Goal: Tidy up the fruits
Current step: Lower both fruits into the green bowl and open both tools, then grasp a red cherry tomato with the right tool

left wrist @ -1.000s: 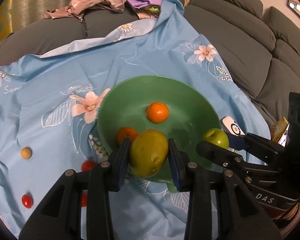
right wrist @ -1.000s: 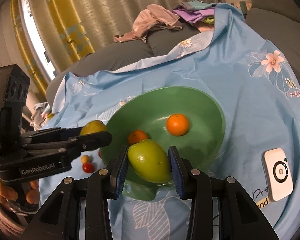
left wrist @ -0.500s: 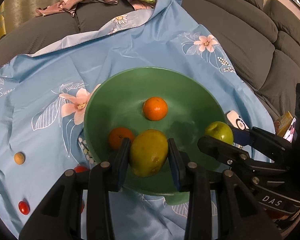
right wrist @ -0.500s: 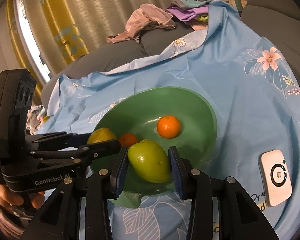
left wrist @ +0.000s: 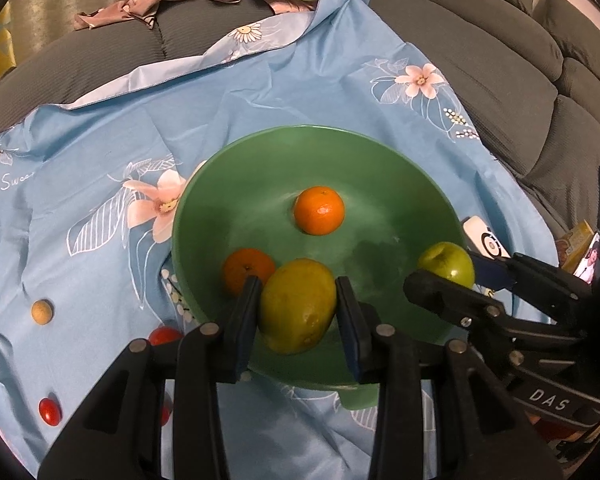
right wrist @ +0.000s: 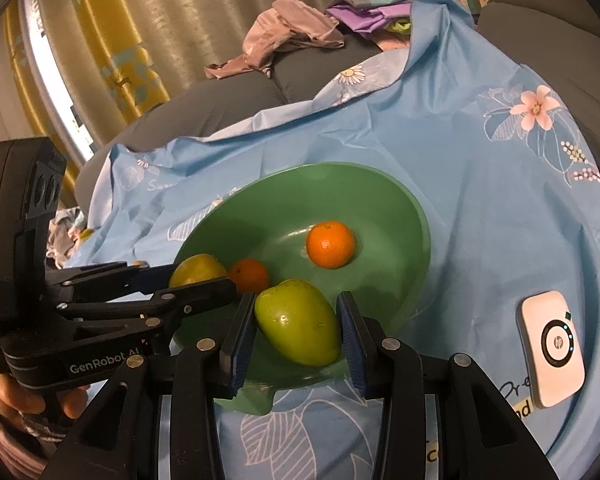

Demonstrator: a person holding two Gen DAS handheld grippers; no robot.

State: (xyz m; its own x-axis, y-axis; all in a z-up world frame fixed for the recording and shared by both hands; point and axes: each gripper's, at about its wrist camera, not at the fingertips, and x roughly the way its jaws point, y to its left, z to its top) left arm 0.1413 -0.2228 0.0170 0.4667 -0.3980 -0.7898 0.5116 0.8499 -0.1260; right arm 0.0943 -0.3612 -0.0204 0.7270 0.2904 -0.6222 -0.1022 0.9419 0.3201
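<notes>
left of the bowl: a small tan ball (left wrist: 42, 312) and two cherry tomatoes (left wrist: 50, 411) (left wrist: 162, 334) sat loose on the blue floral cloth (left wrist: 260, 80), well off the green bowl (left wrist: 300, 130) apart from the one tomato near its rim

left hand-held gripper (left wrist: 297, 285): hung over the bowl's near-left side with a yellow-green fruit (left wrist: 298, 306) between the pads. The jaws had just been easing open a touch, but the pads looked like they were right against its sides

inside the bowl: two oranges were already in, one (left wrist: 319, 211) about dead centre and one (left wrist: 246, 270) just left of the yellow-green fruit, maybe touching it (couldn't tell)

right hand-held gripper (right wrist: 296, 298): clamped on a green fruit (right wrist: 298, 328), low over the bowl's near rim, right beside the left one's fingers

step: looked to me like the drop-off, both fruits inside the rim and the left one starting to let go

next move: I'd guess open both up fully, then lift straight out so the fingers don't knock the oranges or clip each other, then go back left for the small stuff

edges: the near rim sat right under both sets of fingers, so dragging back low could tip the bowl on that soft cloth

right of the bowl: a white gadget (right wrist: 552, 350) lay near the rim, with grey sofa cushions (left wrist: 500, 60) beyond

open room: the far half of the bowl was bare, and there was lots of free cloth behind and to its left
</notes>
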